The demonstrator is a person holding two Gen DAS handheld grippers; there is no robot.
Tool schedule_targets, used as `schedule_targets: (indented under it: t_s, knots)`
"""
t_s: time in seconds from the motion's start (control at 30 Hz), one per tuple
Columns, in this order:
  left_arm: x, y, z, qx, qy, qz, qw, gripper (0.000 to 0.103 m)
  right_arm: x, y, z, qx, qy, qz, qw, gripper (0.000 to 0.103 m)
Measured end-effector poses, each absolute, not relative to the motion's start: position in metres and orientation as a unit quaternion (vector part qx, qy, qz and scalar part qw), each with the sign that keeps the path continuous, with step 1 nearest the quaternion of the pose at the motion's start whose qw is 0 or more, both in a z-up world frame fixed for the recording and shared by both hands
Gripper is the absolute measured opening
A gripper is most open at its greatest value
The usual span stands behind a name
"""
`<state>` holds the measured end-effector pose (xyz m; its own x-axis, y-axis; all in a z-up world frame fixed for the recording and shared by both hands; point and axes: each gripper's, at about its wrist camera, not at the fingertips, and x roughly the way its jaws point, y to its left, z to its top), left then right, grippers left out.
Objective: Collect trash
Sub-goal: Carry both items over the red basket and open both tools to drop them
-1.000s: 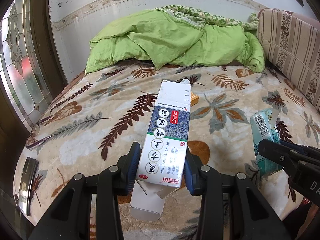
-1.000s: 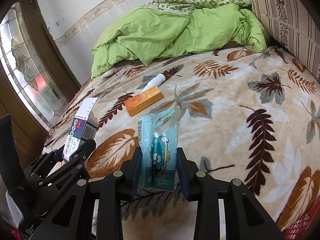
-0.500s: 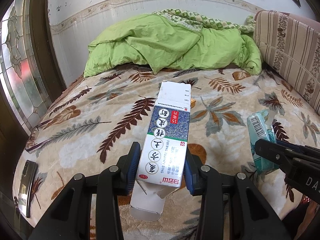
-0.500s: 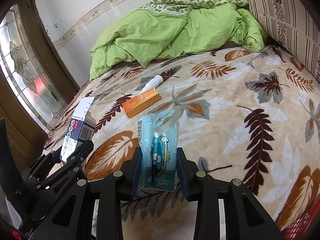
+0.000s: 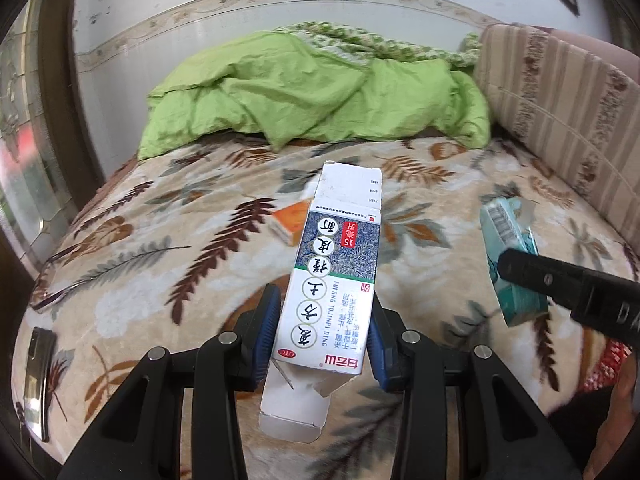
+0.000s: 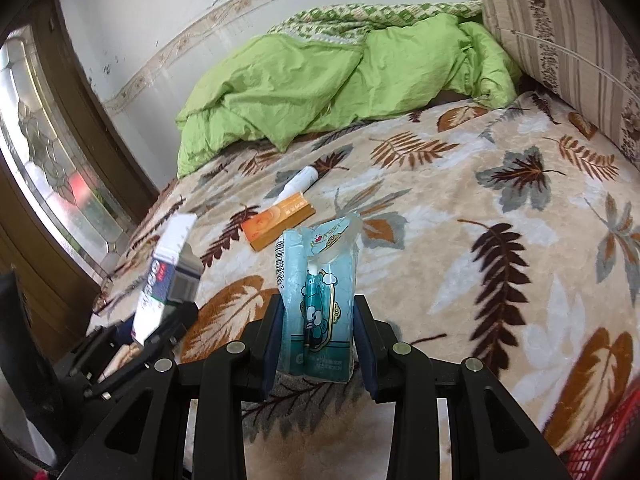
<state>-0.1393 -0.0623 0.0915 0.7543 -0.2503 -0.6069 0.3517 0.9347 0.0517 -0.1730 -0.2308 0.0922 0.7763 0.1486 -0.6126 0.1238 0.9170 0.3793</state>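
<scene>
Two grippers each gripped one piece of trash above the bed [image 6: 500, 200]: the left gripper [image 5: 325, 334] clamped a medicine box [image 5: 334, 280] reading "FUFANG TUJINPI DING" and "OTC"; the right gripper [image 6: 318, 338] pinched a blue tissue pack [image 6: 318, 304]. An orange box [image 6: 278, 222] and white tube [image 6: 300, 182] lay uncollected. A red basket [image 6: 604, 444] sat nearby.

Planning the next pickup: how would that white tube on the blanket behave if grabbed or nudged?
The white tube looks round, so a nudge would probably roll it, though the plush blanket may damp that. It seems small and light. Its smooth surface could slip between fingers.
</scene>
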Motion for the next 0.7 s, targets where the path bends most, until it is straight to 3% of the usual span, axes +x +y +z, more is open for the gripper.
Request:
schedule_targets:
  t_s: [0.43, 0.7]
  knots:
    - [-0.201, -0.138, 0.122, 0.081, 0.341, -0.348, 0.869, 0.039, -0.3, -0.32, 0.128, 0.263, 0.305, -0.068, 0.913, 0.036]
    - [-0.244, -0.21, 0.134, 0.099, 0.363, -0.45, 0.81, 0.039, -0.395, -0.387, 0.123, 0.3, 0.296, -0.171, 0.89, 0.036]
